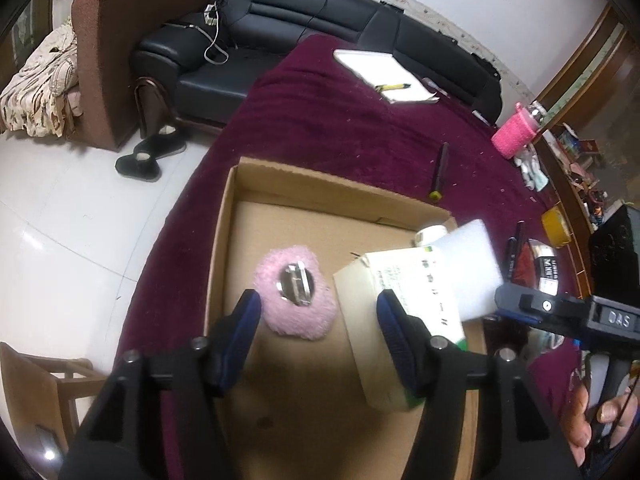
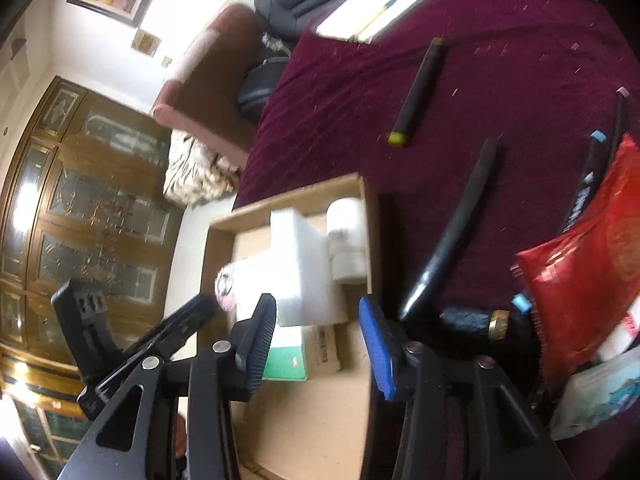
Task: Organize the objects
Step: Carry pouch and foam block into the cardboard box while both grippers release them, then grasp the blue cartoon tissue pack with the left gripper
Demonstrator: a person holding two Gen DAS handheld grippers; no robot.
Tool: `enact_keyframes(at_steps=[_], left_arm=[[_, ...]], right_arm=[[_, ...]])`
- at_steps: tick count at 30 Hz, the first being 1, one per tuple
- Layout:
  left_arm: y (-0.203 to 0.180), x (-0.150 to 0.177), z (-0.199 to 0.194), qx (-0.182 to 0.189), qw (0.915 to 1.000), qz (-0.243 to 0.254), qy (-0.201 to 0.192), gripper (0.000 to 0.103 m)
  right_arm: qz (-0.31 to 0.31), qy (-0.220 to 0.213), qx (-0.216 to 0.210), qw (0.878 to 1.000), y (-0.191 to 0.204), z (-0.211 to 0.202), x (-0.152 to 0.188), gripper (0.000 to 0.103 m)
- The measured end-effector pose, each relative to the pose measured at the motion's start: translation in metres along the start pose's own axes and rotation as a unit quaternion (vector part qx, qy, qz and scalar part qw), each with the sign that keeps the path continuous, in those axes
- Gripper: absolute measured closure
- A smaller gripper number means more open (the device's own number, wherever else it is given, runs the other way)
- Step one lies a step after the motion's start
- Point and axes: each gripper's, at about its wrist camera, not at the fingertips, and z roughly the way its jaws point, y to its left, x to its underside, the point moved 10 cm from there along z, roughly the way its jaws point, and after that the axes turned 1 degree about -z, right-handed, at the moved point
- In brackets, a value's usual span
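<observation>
While both sets of jaws stand parted, nothing is gripped.
The white foam block (image 2: 298, 264) is seen, apparently resting, beyond the right gripper (image 2: 318, 328); the pink pad (image 1: 296, 296) lies just ahead of the left gripper (image 1: 320, 316) in the cardboard box (image 1: 224, 240).

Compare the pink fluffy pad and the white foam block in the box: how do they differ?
The pink fluffy pad lies flat on the cardboard box floor; the white foam block sits atop a carton. The pad is rounded, fuzzy and carries a metal piece; the block is smooth and squared. Both are inside the box, ungripped.
</observation>
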Motion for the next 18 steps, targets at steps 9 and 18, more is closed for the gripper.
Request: enact_keyframes(at_steps=[9, 18], left_arm=[[-0.009, 0.012, -0.029, 0.016, 0.9997, -0.002, -0.017, 0.042], [-0.011, 0.028, -0.041, 0.012, 0.9998, -0.005, -0.017, 0.042]], right_arm=[[0.012, -0.031, -0.016, 0.999, 0.007, -0.001, -0.008, 0.055], [-0.055, 0.003, -0.087, 0.995, 0.067, 0.017, 0.018, 0.053]])
